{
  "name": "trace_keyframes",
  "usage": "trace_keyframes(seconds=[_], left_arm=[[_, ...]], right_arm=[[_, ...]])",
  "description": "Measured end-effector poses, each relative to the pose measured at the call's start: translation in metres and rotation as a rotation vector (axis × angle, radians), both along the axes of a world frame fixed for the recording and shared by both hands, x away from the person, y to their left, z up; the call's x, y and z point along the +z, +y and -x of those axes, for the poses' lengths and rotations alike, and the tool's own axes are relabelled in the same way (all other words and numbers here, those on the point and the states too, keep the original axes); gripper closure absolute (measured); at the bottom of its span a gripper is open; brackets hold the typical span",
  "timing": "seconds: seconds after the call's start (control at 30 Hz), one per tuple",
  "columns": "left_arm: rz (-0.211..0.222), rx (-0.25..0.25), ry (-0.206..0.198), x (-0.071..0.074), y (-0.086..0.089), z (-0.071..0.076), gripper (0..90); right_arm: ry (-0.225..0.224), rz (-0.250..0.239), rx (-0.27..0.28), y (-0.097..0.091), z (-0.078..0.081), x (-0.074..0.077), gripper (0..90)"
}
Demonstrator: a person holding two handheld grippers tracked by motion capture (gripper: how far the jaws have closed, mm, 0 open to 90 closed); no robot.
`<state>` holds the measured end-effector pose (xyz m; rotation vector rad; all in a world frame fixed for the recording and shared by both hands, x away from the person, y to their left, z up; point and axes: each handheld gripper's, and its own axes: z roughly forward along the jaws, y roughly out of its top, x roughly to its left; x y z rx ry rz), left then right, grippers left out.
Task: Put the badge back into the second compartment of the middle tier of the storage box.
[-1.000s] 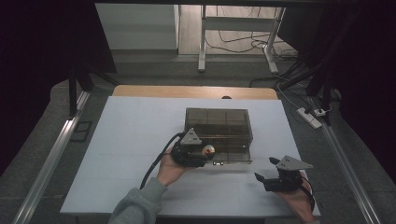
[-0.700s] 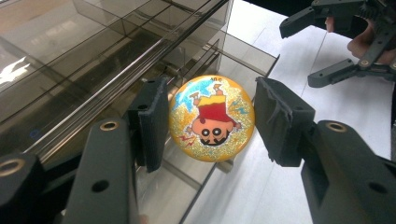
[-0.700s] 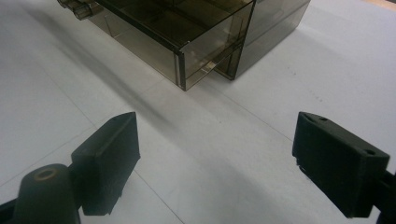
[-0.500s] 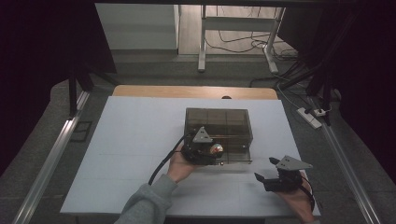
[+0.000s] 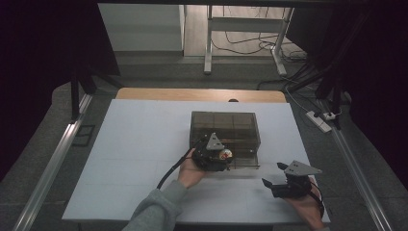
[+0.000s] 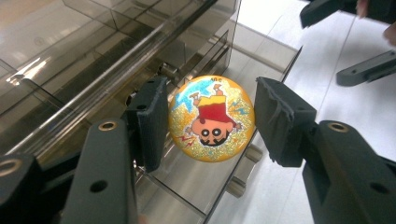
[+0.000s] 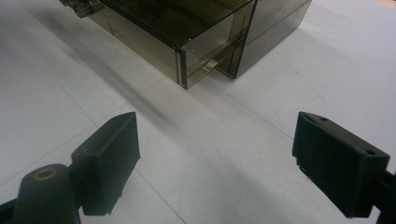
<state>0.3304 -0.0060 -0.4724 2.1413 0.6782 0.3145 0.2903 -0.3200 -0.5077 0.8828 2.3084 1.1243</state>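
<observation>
- The round cartoon badge sits between the left gripper's jaws, right over the pulled-out drawer of the smoky clear drawer box. One pad touches its edge on one side; on the other there's a sliver of a gap, so it looks like the jaws are just starting to let go, though it's hard to be sure the badge is free.
- Compared with a second ago, the left gripper has moved forward from the table in front of the box to hang over the open drawer, badge along for the ride. So the carry part looks basically done, and what's left is dropping the badge in and pushing the drawer shut.
- The right gripper hasn't budged: parked on the white table near the front right corner, jaws spread wide, holding nothing, aimed at the box corner.
</observation>
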Motion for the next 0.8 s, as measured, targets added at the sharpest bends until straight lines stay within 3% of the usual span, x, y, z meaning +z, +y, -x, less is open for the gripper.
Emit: trace_keyframes(seconds=[0.1,0.3,0.8], left_arm=[[-0.009,-0.002,-0.003,0.001,0.000,0.002,41.3],[0.017,-0.013,0.006,0.007,0.006,0.007,40.0],[0.063,-0.016,0.029,0.017,0.037,0.026,34.3]], right_arm=[[-0.001,0.001,0.001,0.000,0.000,0.000,14.4],[-0.001,0.002,0.001,0.000,0.000,0.000,14.4],[-0.001,0.003,0.000,-0.001,0.001,0.000,14.4]])
